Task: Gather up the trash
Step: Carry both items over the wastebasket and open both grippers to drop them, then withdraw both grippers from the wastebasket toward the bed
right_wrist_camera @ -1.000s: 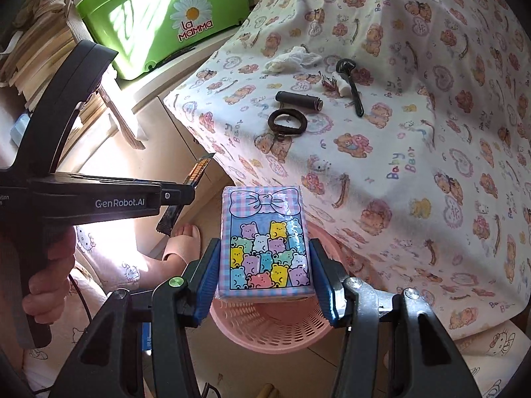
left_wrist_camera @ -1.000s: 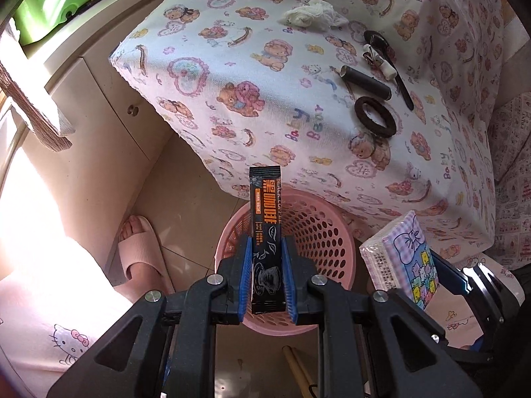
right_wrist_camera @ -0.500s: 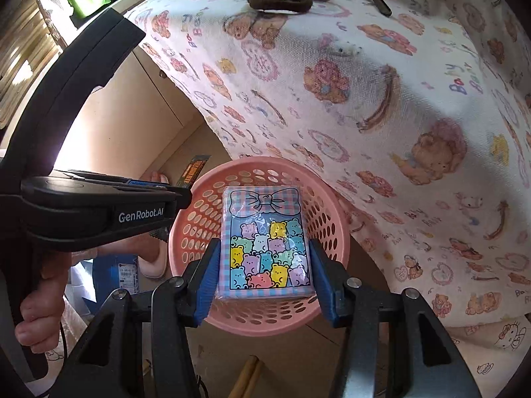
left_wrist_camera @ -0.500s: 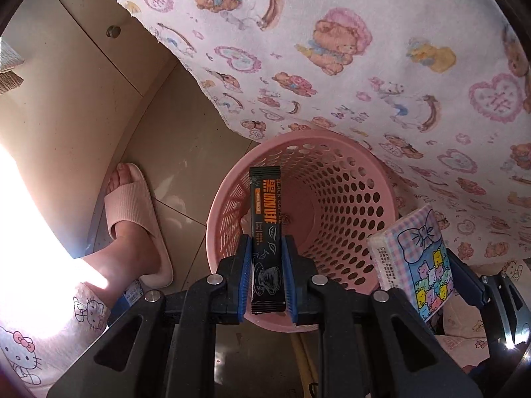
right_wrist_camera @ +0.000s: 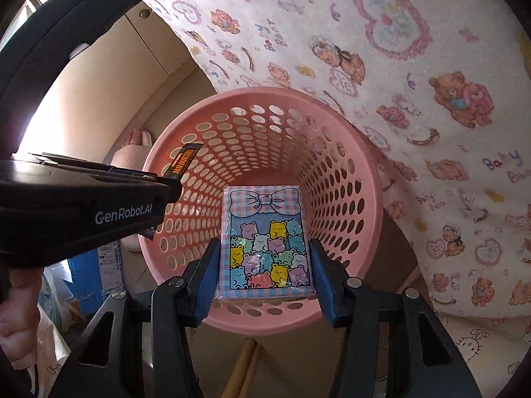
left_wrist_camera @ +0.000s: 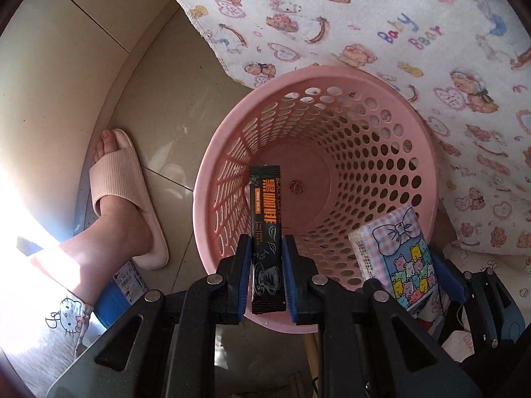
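We hold both grippers, left (left_wrist_camera: 265, 278) clamping a sachet (left_wrist_camera: 266, 229), right (right_wrist_camera: 264, 273) a tissue pack (right_wrist_camera: 265, 242), pointing toward 12 over the basket (left_wrist_camera: 428, 179).

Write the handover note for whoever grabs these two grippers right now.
Left gripper: shut on the black coffee sachet, pointing down into the pink basket.
Right gripper: shut on the bear-print tissue pack, also held over the basket mouth.
Basket: on the floor beside the cloth-draped table; nothing lying in it that I can see.
Done: both items carried to the basket.
Left: open both jaws to drop them in. These views do not show the tabletop, so check it for further trash.
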{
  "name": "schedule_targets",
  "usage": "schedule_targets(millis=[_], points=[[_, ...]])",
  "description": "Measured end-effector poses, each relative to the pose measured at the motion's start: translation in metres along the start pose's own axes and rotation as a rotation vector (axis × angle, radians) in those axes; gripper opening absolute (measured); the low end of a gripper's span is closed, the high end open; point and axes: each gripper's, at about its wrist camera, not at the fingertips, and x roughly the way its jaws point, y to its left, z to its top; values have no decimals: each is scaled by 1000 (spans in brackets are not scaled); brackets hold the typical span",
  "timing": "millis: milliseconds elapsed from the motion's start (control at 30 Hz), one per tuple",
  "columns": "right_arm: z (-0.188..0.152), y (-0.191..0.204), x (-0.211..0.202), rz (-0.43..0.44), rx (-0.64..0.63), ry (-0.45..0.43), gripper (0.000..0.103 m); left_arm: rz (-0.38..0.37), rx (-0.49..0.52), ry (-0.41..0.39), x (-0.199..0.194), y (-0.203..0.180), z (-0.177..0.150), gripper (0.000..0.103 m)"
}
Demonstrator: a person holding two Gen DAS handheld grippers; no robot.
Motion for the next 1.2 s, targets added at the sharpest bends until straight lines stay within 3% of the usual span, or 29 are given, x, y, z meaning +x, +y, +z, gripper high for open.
schedule_targets(millis=[267,400,700,967,1200], points=[[-4,-6,8,2,37,28,54,-11,5,2,0,1,-1,18],[-7,-3,9,-1,24,32,54,13,6,-17,-5,0,-2,42],[-3,-1,19,-3,48,47,57,48,-16,-62,-22,6,-3,53],[1,-5,3,-19,78,-2,66,99,17,-184,-58,-1,-3,55],[5,0,-37,-80,41,-119,66,110,35,-338,-106,-3,-13,56]])
